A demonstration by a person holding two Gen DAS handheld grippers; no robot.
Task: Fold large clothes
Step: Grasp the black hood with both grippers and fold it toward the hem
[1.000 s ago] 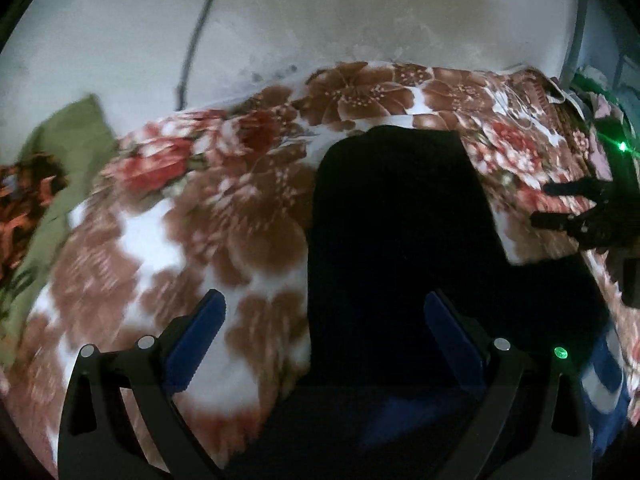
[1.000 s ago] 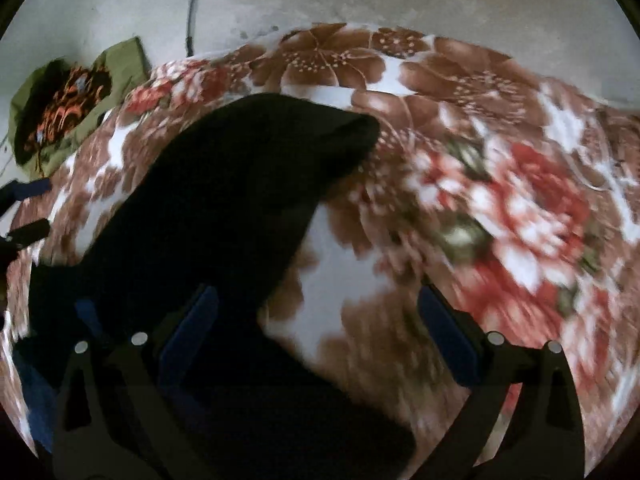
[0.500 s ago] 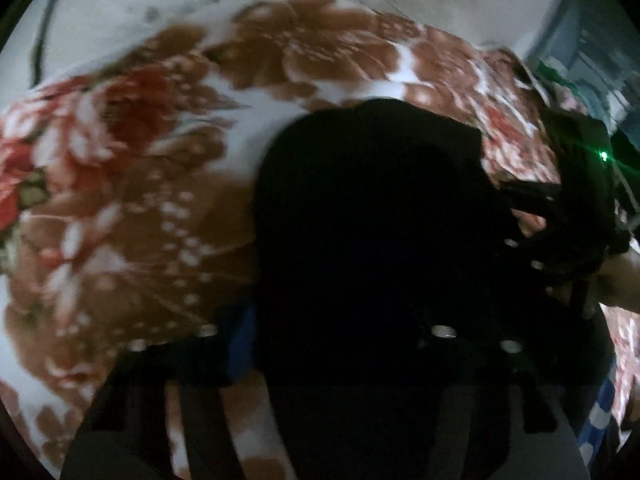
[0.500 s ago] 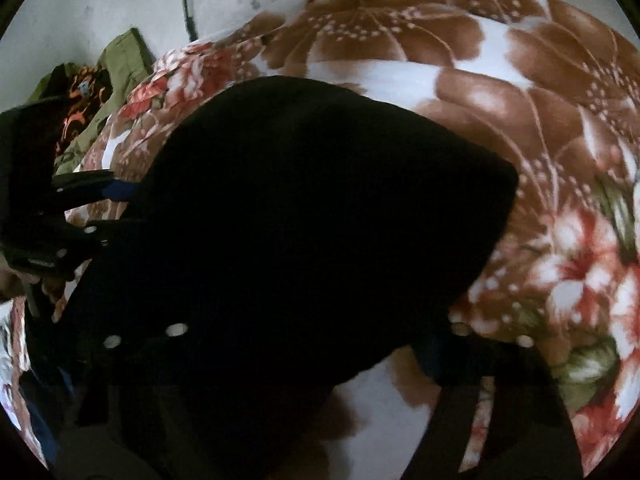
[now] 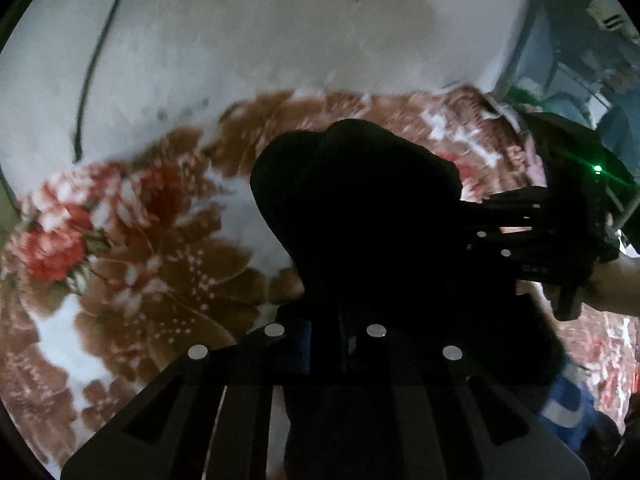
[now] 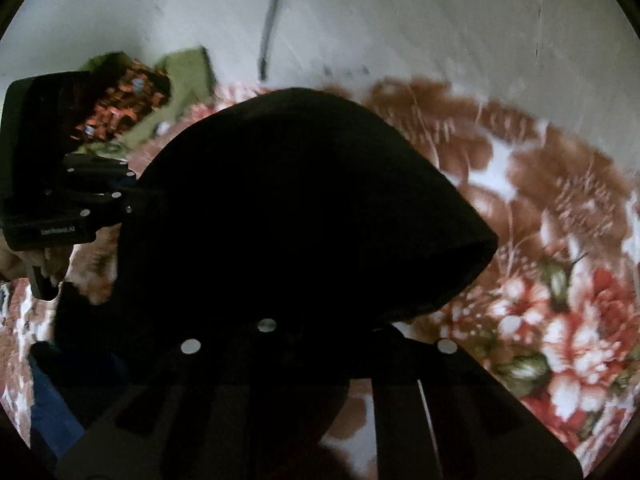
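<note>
A large black garment (image 5: 360, 208) lies on a floral blanket (image 5: 152, 248) and is raised at its near edge. My left gripper (image 5: 324, 332) is shut on the black cloth, its fingers close together. My right gripper (image 6: 280, 328) is also shut on the black garment (image 6: 300, 200), which fills the middle of its view. The right gripper shows at the right edge of the left wrist view (image 5: 516, 232), and the left gripper at the left edge of the right wrist view (image 6: 80, 196). The fingertips are hidden in dark cloth.
A green and orange patterned cloth (image 6: 136, 96) lies at the blanket's far left by the white wall (image 5: 280, 32). A dark cable (image 5: 88, 76) hangs down the wall. A blue and white cloth (image 5: 568, 408) lies at the near right.
Both grippers went from open above the blanket to shut on the black garment's near edge. They have lifted it, so the cloth now bulges up and the views tilt toward the wall.
</note>
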